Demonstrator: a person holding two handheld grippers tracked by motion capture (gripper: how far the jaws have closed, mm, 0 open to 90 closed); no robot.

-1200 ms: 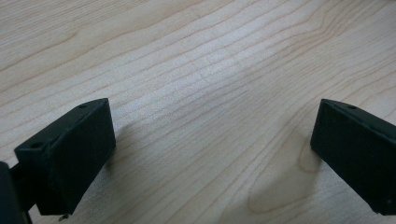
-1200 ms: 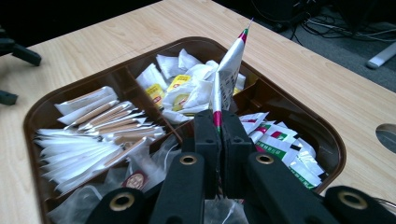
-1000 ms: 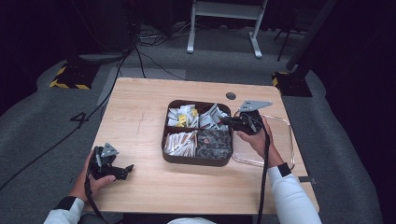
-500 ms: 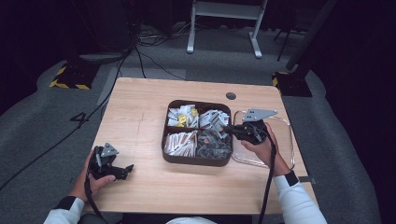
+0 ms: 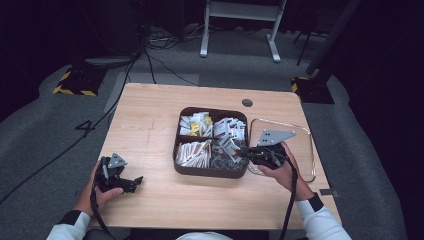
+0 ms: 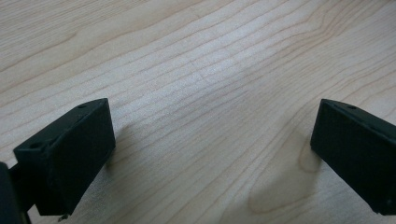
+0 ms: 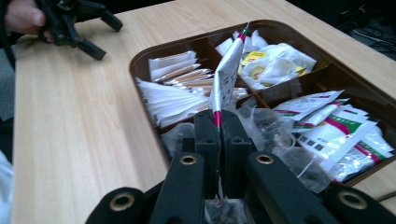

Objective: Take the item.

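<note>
Where the person's forearms come in at the near edge, the left hand-held gripper (image 5: 134, 181) rests on the bare counter (image 5: 150, 125) with jaws spread wide, seemingly idle, while the right hand-held gripper (image 7: 217, 122) pinches a thin sachet (image 7: 227, 77) upright over the brown divided tray (image 5: 184, 170), apparently lifting it out. Beyond, a clear dish (image 5: 306, 131) sits beside the tray, perhaps the destination; the sachet's print is too small to read.

You have open bench (image 5: 150, 115) along the whole left side and across the front edge, bare wood wide enough to pass either hand. The brown tray (image 5: 210, 171) blocks the middle, its four compartments packed with packets. Just right of it the clear dish (image 5: 306, 132) takes up the right edge, leaving little room there. Between your left gripper's (image 6: 210, 154) parted jaws lies bare wood.
</note>
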